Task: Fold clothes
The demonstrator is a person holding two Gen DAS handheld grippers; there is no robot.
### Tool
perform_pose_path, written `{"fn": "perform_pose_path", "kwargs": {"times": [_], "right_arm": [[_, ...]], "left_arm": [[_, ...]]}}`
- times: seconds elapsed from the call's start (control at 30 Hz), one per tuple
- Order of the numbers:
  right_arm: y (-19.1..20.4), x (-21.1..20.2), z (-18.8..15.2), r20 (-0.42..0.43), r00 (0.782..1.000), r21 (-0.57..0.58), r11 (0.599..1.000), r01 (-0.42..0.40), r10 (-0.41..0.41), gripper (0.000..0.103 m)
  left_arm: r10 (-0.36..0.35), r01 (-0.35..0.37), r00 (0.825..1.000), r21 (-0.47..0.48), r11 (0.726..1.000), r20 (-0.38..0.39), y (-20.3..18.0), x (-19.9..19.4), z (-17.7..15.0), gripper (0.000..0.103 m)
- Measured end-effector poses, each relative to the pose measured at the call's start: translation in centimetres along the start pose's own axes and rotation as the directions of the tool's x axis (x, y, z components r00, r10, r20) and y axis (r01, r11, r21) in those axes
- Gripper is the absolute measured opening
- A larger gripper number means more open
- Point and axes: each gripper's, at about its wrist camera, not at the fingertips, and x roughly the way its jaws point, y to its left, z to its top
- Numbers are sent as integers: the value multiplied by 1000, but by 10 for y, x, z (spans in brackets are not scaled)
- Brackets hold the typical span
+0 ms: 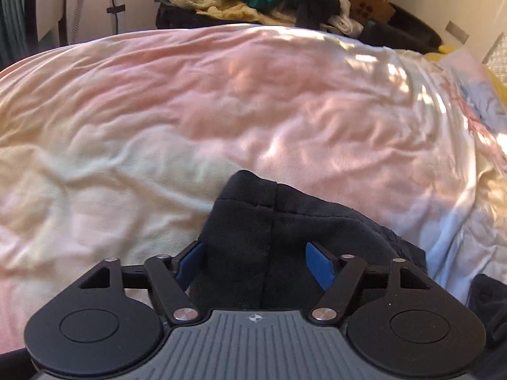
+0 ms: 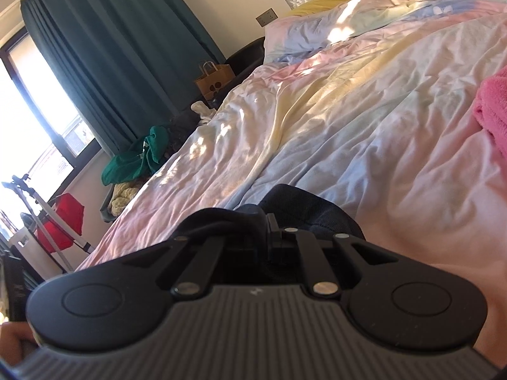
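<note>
Pastel duvet [image 1: 221, 110]; dark bunched garment [image 1: 269, 237] between spread left hand-held gripper [image 1: 256, 266]; right hand-held gripper [image 2: 253, 237] seemingly pinching it.

No text, number or brand name can be read in either view. The only marks are a small round white emblem, quartered like a crosshair, on the ribbed grey body of the left gripper [image 1: 255, 255], a fainter, illegible white mark at the same spot on the ribbed grey body of the right gripper [image 2: 253, 234], and a cluster of dark round dots printed on the brown paper carrier bag with twisted handles [image 2: 214, 82], which forms no letters.
</note>
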Motion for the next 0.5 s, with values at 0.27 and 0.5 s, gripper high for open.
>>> {"fn": "perform_pose_path", "kwargs": {"times": [0.27, 0.5], "right_arm": [[2, -3, -2, -8, 1000, 9, 1000, -13, 13, 9], [7, -26, 1, 16, 998, 26, 998, -54, 54, 9]], "left_arm": [[183, -210, 975, 250, 945, 128, -48, -37, 7, 6], [259, -393, 868, 265, 881, 424, -109, -112, 90, 4]]}}
